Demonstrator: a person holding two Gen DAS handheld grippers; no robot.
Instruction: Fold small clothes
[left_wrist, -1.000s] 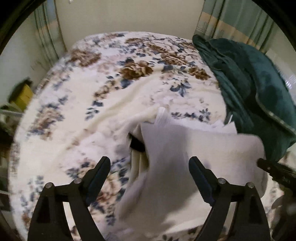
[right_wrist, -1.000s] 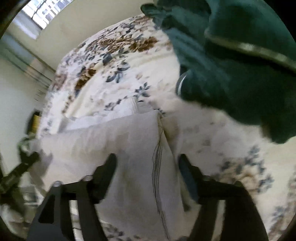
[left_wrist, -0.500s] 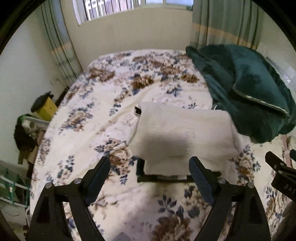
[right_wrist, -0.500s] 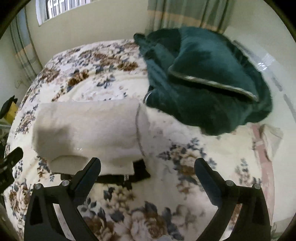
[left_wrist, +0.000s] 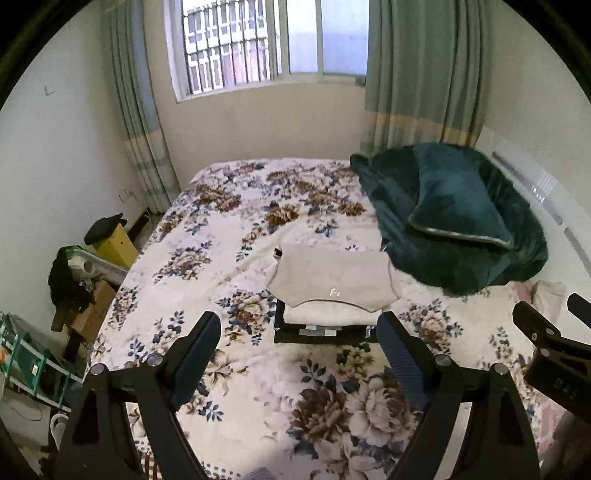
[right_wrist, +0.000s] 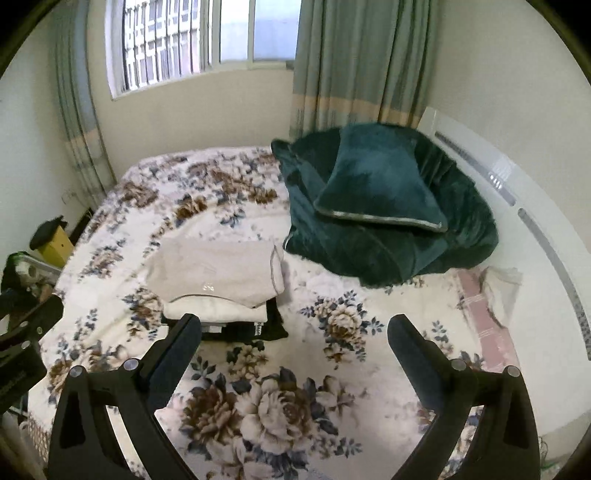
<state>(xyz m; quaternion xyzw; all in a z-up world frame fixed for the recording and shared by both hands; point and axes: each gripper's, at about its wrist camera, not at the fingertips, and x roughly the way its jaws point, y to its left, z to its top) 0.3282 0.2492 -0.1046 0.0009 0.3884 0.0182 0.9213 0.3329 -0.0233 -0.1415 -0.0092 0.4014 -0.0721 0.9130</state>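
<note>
So we're looking at a neat little stack of folded clothes (left_wrist: 330, 295) sitting mid-bed on the floral bedspread (left_wrist: 229, 236). A beige folded top (left_wrist: 332, 277) is lying on the pile, a cream piece is peeking out under it, and something black is sitting at the bottom. From the right wrist view the same stack (right_wrist: 218, 280) is looking squared up, with the beige piece's edges lining up fairly well, though its near edge is overhanging the cream layer a bit.

We're holding both grippers up and away from the bed, nothing in either one. The left gripper (left_wrist: 299, 343) is hovering with its jaws spread wide, and the right gripper (right_wrist: 295, 339) is doing the same, jaws wide apart. Neither is touching the stack.

As for progress, we're guessing this piece is basically done. We're not spotting any loose unfolded small clothes on the bedspread in either view, so either we're wrapping up or the next item is sitting somewhere out of frame. The only other fabric is the dark green blanket (left_wrist: 454, 229) with its matching pillow (right_wrist: 376, 192) heaped just beside the stack, and a pinkish cloth (right_wrist: 484, 314) near the bed edge, too unclear for us to call.
</note>
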